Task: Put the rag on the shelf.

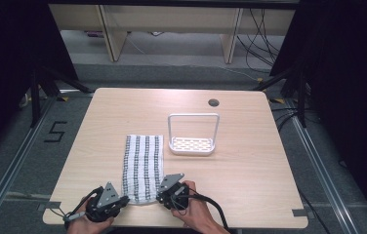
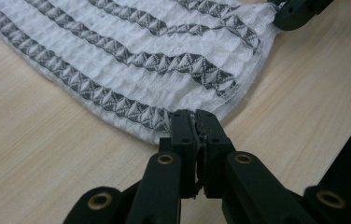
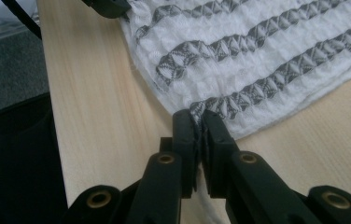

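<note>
Both grippers are pinched shut on the towel (image 1: 143, 167): our left gripper (image 2: 197, 116) has its jaws closed on the near left corner, and our right gripper (image 3: 200, 115) has them closed on the near right corner, with cloth squeezed between the pads in each gripper view. The towel lies flat on the table (image 1: 98, 126), a long striped strip running away from us, its near edge at our hands and its far edge just left of the white rack (image 1: 193, 141).

From here we judge the work to be lifting or folding the cloth, perhaps toward that rack. Each grip takes only the very tip of a corner (little fabric sits inside the jaws), so a quick pull could slide one corner free and leave the towel hanging from a single side. Lifting the hands unevenly would skew the strip and wrinkle it. The weave looks thick and folded in layers at the edge, so a jaw may hold only the top layer, letting the rest sag. A forward sweep kept too low could drag cloth into the rack and shove it.
</note>
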Demonstrator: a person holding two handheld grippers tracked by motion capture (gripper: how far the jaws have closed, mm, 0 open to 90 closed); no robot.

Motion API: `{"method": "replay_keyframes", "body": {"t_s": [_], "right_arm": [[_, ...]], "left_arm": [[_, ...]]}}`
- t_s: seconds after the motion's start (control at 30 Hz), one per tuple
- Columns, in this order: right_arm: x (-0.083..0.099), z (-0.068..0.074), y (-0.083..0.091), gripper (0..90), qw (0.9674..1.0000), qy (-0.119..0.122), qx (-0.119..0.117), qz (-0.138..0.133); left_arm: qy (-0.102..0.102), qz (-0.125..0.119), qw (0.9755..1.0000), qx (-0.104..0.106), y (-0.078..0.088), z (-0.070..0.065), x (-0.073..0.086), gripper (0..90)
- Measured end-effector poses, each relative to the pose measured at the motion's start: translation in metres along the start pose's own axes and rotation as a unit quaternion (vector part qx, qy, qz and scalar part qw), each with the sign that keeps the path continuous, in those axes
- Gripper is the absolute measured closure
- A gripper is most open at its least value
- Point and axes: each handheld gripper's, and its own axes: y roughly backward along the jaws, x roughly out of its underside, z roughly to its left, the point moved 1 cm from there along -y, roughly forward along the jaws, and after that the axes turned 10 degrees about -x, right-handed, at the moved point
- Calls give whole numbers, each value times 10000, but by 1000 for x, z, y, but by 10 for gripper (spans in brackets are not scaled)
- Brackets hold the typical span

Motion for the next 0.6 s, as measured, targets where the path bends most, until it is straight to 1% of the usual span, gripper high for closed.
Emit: {"method": "replay_keyframes", "body": {"t_s": [0.03,0.07,0.1,0.13,0.17,0.2,0.23,0.27,0.3,0.33,0.37,0.4,0.43,0.47,0.5,0.53,0.57,0.6], "right_arm": [[-1,0,1,863,10000,-43,-15,-77],[-2,1,4,864,9999,-60,24,-100],[-3,0,5,864,9999,-45,3,-164],[-4,0,7,865,9998,-21,11,-192],[-5,-1,10,866,9997,-1,14,-239],[-6,-1,13,867,9997,-29,10,-237],[-8,-2,15,868,9996,28,35,-268],[-9,-3,18,869,9996,34,33,-293],[-10,-3,20,869,9993,-14,9,-378],[-12,-3,23,870,9992,-25,-35,-399],[-13,-4,26,870,9989,13,-10,-471],[-16,-4,29,870,9987,30,-33,-511],[-18,-4,32,871,9986,39,-4,-532],[-18,-4,32,871,9986,39,-4,-532],[-21,-4,35,871,9982,52,-19,-600],[-28,-3,41,871,9976,126,52,-677],[-30,-3,43,871,9974,173,69,-698],[-34,-3,46,872,9971,184,47,-733]], "left_arm": [[0,0,10000,0,0,0,0,865],[93,-63,9999,18,3,-1,-1,865],[49,-62,10000,11,4,0,-2,865],[110,-110,9999,29,4,0,-3,865],[87,-177,9998,22,6,0,-4,865],[26,-218,9998,4,7,1,-6,865],[34,-219,9997,45,9,1,-7,865],[126,-279,9995,51,12,1,-8,865],[129,-332,9993,81,13,3,-10,865],[68,-317,9995,62,16,5,-12,865],[147,-358,9992,98,18,5,-14,865],[85,-362,9993,83,20,7,-16,866],[-18,-306,9995,85,22,9,-18,865],[-18,-306,9995,85,22,9,-18,866],[25,-376,9992,108,24,11,-21,866],[84,-448,9988,166,27,15,-26,866],[79,-459,9988,158,29,17,-30,866],[81,-476,9986,193,32,19,-34,866]]}}
